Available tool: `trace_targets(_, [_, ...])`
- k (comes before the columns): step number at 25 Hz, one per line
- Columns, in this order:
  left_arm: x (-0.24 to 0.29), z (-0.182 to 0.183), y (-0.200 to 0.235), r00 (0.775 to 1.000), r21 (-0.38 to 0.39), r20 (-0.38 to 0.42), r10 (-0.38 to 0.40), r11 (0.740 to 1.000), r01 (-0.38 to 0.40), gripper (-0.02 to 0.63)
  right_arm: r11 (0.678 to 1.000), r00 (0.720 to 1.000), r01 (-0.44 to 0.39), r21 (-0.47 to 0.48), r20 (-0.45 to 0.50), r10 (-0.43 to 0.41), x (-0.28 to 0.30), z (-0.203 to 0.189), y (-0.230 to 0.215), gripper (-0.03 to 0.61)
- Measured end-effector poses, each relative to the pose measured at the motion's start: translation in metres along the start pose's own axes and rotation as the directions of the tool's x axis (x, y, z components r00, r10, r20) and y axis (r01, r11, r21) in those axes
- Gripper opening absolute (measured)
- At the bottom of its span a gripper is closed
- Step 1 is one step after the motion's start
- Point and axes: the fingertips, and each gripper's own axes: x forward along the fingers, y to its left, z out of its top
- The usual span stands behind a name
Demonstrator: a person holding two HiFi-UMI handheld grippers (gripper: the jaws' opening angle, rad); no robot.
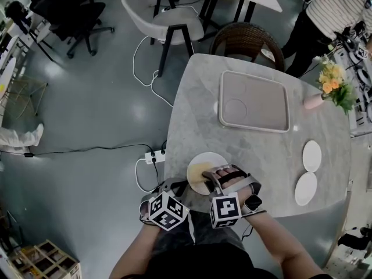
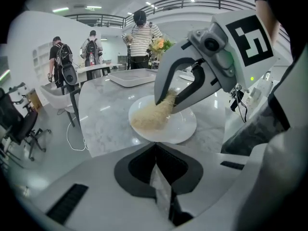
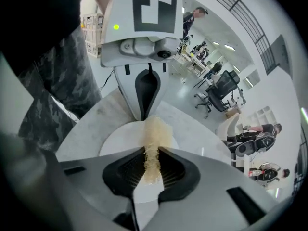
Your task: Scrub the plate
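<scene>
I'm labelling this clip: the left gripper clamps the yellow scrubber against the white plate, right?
Not quite. It is the right gripper that clamps the yellow scrubber against the white plate. The right gripper view shows the fibres pinched between its jaws.

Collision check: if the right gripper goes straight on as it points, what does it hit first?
Probably the left gripper, dead ahead at the plate's far rim, scrubber leading; depth unclear.
</scene>
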Motion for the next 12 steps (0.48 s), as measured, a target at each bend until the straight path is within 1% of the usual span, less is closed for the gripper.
trace_targets(4, [-0.001,-0.001,-0.001,1.000,-0.006,0.001,0.002,1.000,-0.002,0.014,0.998,0.998,0.051,-0.045,-0.034,-0.052,0.005,-0.006,-0.021,0.071])
trace_targets(7, [-0.002,0.000,-0.001,1.000,-0.009,0.003,0.004,1.000,-0.004,0.014,0.992,0.992,0.092,-0.085,-0.084,-0.099,0.003,-0.016,-0.036,0.071])
trace_targets(9, [-0.003,-0.001,-0.001,1.000,-0.010,0.003,0.005,1.000,-0.005,0.014,0.993,0.988,0.098,-0.072,-0.110,-0.106,0.004,-0.026,-0.040,0.071])
trace_targets(12, [-0.003,-0.001,-0.001,1.000,-0.011,0.003,0.007,1.000,-0.007,0.014,0.996,0.987,0.091,-0.025,-0.129,-0.094,0.002,-0.040,-0.036,0.071])
